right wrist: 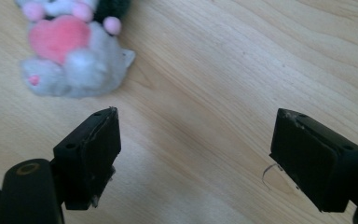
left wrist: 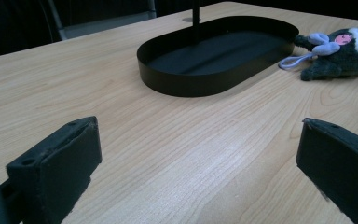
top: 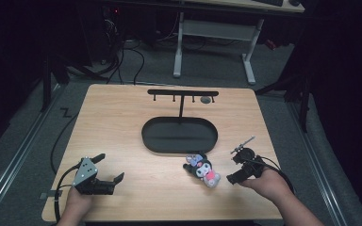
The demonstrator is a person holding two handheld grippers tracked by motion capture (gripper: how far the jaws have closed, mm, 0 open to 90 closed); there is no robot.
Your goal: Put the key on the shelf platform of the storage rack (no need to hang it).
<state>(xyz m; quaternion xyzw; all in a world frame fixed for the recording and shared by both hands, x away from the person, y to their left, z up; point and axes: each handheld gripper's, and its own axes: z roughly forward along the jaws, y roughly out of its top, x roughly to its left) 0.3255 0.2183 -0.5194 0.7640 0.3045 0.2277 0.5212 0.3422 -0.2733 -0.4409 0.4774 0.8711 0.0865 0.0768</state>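
Note:
A small plush toy [top: 203, 170], dark with pink and grey parts, lies on the wooden table just in front of the black oval tray [top: 147, 136]. From the tray rises a black T-shaped stand [top: 181, 106] with small hooks under its bar. My right gripper [top: 234, 167] stands open just right of the plush, nothing between its jaws. The right gripper view has the plush [right wrist: 70, 51] up and left of the open gripper [right wrist: 196, 116]. My left gripper [top: 109, 167] is open at the front left, empty. Its view looks past the gripper [left wrist: 196, 135] to the tray [left wrist: 186, 84] and plush [left wrist: 340, 51].
A lavender loop [left wrist: 293, 60] runs from the plush toward the tray wall. A small grey round spot [top: 206, 100] marks the table behind the stand. Beyond the table stand a white-legged desk [top: 212, 30] and floor cables [top: 122, 56]. Bare wood lies between the two grippers.

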